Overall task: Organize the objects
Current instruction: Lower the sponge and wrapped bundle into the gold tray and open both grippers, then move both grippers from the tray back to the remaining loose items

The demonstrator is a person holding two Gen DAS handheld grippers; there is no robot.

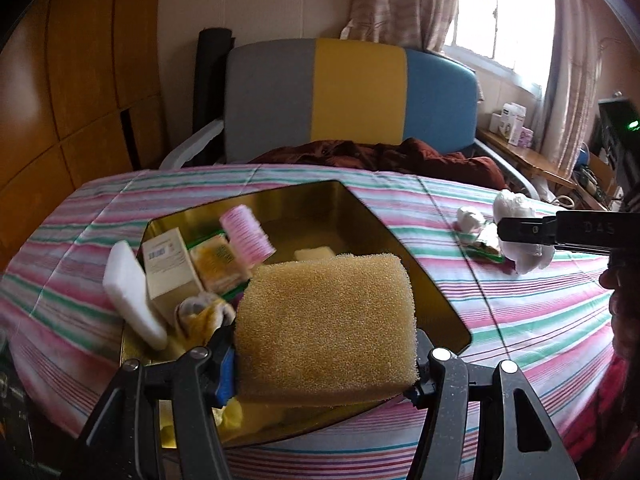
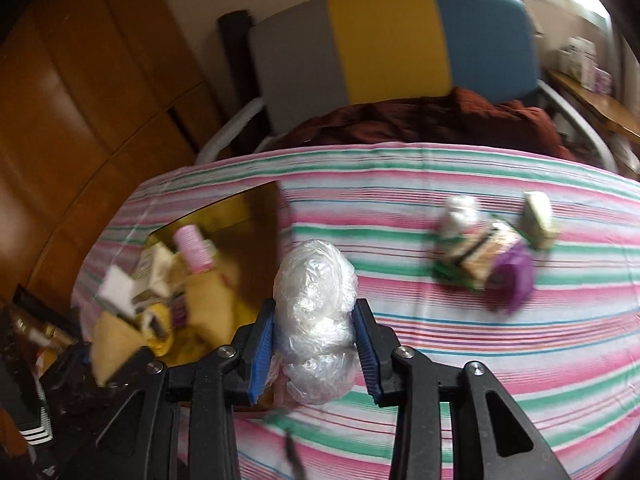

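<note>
My left gripper [image 1: 324, 354] is shut on a big yellow sponge [image 1: 326, 328], held above the near part of a gold tray [image 1: 400, 236]. The tray holds a pink hair roller [image 1: 248, 236], a cream box [image 1: 170, 270], a white foam block [image 1: 132, 294] and a yellow cloth [image 1: 204, 308]. My right gripper [image 2: 316, 344] is shut on a crumpled clear plastic bag bundle [image 2: 316, 320] above the striped cloth, just right of the tray [image 2: 256, 216]. In the left wrist view, that gripper [image 1: 520, 236] shows at the right with the white bundle [image 1: 520, 256].
A striped tablecloth [image 1: 480, 320] covers the table. Small items lie at its right: a white wad [image 2: 460, 212], a packet [image 2: 476, 260], a purple piece [image 2: 516, 272] and a pale block [image 2: 538, 220]. A padded chair [image 1: 352, 92] with dark red cloth stands behind.
</note>
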